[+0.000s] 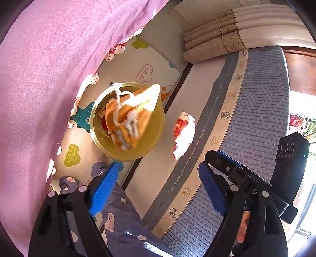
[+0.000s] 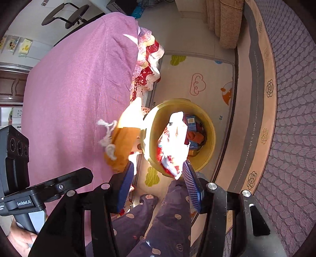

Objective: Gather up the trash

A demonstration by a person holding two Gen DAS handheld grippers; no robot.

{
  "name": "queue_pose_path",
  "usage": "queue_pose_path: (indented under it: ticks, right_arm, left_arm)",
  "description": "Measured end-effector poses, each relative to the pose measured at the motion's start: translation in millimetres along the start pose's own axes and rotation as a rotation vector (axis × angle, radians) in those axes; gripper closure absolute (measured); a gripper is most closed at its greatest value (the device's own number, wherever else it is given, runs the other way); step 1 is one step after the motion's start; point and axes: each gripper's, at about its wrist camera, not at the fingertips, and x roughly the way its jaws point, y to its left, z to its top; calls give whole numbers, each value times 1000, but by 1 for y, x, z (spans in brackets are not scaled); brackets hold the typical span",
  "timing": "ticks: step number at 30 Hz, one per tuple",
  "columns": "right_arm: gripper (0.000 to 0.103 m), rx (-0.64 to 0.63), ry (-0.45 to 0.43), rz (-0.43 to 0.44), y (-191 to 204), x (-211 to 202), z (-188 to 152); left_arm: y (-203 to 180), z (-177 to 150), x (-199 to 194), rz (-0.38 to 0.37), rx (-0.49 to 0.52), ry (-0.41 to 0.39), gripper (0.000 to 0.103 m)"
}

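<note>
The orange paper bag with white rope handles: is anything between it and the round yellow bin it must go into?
Nothing visible blocks it. The orange paper bag with white rope handles is free in the air over the open round yellow bin, clear of the left gripper fingers; only earlier trash lies inside the bin.

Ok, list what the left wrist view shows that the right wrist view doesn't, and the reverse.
Left wrist only: the right gripper seen from outside, a bright window, and the orange bag in mid-air over the bin.
Right wrist only: a black stool, pictures on the wall, boxes inside the bin, and the left gripper from outside.
Both: the yellow bin, orange bag, red-and-white wrapper, pink cover, play mat, mattress, both jaws open.
</note>
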Motion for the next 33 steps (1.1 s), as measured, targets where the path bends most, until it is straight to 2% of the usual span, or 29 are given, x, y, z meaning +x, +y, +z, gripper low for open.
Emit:
queue_pose_path:
  ticks: [10, 20, 26, 33]
  right_arm:
    - [52, -28, 22, 7, 11, 5, 0]
    - [52, -87, 18, -7, 38, -1, 5]
    - [52, -187, 46, -13, 85, 8, -1]
    - [52, -348, 85, -8, 169, 24, -16]
  left_arm:
    - [-3, -6, 7, 11, 29, 32, 19]
    - [7, -6, -19, 4, 22, -29, 19]
    - [45, -18, -51, 1, -41, -88, 19]
    - [108, -46, -97, -26, -161, -182, 19]
